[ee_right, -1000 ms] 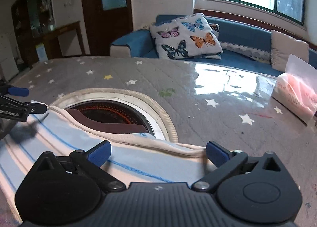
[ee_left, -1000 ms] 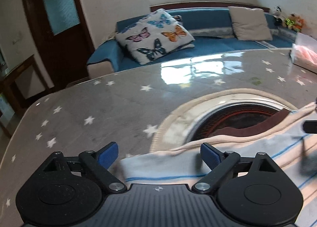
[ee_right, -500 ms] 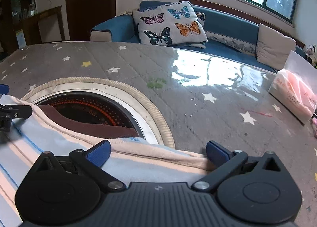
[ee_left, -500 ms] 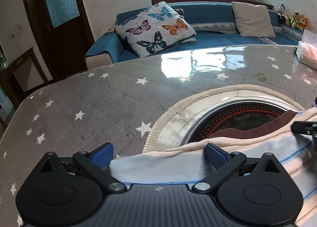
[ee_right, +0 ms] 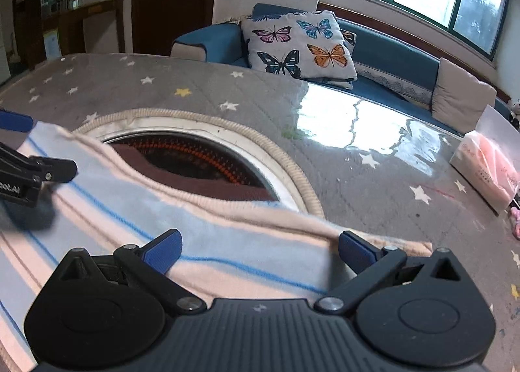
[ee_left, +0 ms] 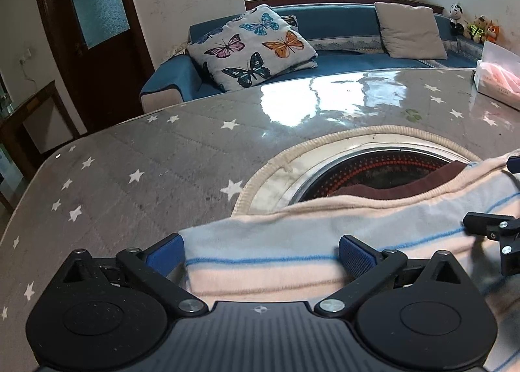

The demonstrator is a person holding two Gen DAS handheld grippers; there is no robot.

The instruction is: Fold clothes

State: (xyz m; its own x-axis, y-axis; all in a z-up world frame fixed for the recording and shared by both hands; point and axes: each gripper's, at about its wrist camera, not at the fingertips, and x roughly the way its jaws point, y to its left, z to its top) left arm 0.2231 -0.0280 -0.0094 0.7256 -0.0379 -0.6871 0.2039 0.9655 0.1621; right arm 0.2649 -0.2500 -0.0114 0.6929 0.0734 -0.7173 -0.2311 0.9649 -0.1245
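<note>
Left claw (ee_left: 261, 253), jaws spread wide after just opening further, straddles the near left edge of a striped garment (ee_left: 325, 232) without pressing it. The garment, pale blue and cream with thin blue lines, lies flat on the star-patterned grey surface (ee_left: 136, 157), partly covering a round recessed burner (ee_left: 383, 170). Right claw (ee_right: 260, 250), jaws likewise apart, frames the garment's right edge.
</note>
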